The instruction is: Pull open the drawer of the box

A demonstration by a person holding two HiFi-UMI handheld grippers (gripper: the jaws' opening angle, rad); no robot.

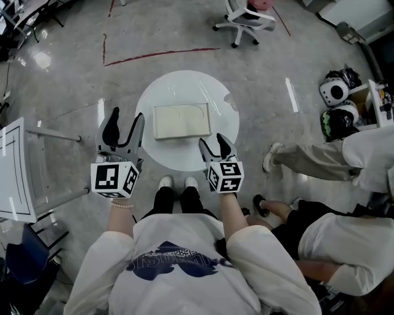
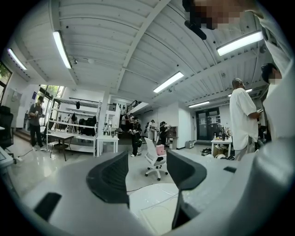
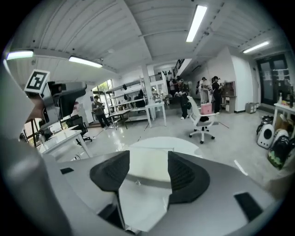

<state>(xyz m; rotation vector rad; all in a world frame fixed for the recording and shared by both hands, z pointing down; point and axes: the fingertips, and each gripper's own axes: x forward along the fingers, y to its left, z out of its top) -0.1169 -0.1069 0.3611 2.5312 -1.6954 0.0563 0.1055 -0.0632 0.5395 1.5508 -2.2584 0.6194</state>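
Round white table (image 1: 178, 157), cream box (image 1: 183, 121) at its centre, drawer looks shut. Approach step: left gripper (image 1: 126, 119) off table's left, jaws wide, empty; right gripper (image 1: 213, 141) at near edge, jaws apart, empty, facing small knob (image 3: 137, 183). Next, likely: advance, pinch knob, pull back.

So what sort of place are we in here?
Probably an open lab or workshop: tall shelving racks loaded with gear, a wheeled office chair standing loose on the floor, and long strip lights on a bare ceiling.
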